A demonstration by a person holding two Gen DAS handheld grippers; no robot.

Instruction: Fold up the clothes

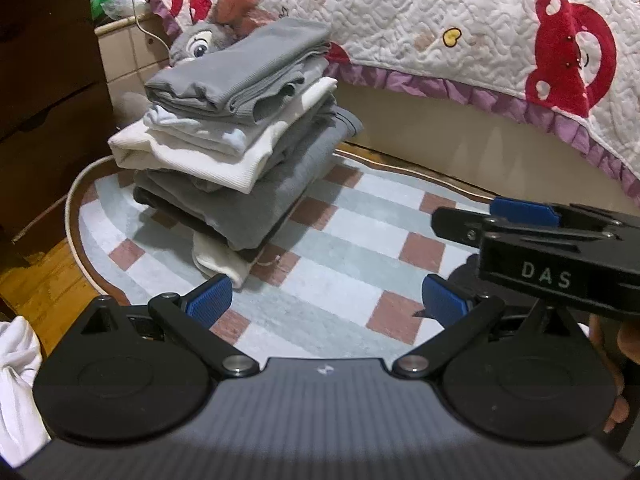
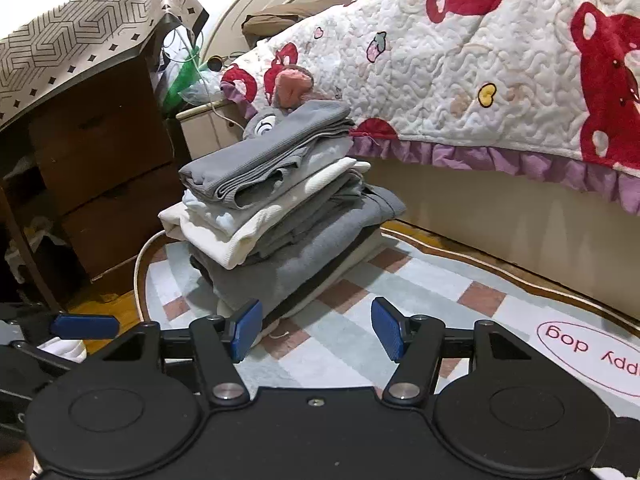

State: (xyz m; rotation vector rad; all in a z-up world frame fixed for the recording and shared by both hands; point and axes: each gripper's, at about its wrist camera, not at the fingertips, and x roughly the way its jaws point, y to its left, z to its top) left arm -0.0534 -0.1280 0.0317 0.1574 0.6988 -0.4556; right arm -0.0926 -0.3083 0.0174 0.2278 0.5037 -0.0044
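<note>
Presently both claws are hanging empty over the checked pale-blue, white and terracotta rug (image 1: pixel 344 216), which is lying on the wooden floor beside the bed; the flat, bare rug is probably serving as the folding surface.

The white quilted bedspread with red bear patches and a purple frill (image 1: pixel 460 20) is draping over the bed edge behind, and a dark brown wooden drawer cabinet (image 2: pixel 100 160) is standing to the left.

The stack of folded grey and cream clothes (image 1: pixel 240 152) is sitting at the rug's far left part, close to the bed, likely kept there so that the middle of the rug stays free for the next garment. A ribbed grey piece (image 1: pixel 240 68) is lying on top, with cream and darker grey layers under it. A grey plush toy with a pink ear (image 1: pixel 208 36) is peeking out from behind the stack.

A crumpled white cloth (image 1: pixel 20 380) is showing at the left edge of the left wrist view, possibly the next item; I cannot tell what garment it is.

The left claw (image 1: pixel 326 302) is standing with its blue pads wide apart, nothing between them; the stack is lying ahead and slightly left, apart from it. The right claw (image 2: pixel 316 330) is also spread, gripping nothing; the stack's bottom corner is lying just beyond its left pad, contact uncertain.
</note>
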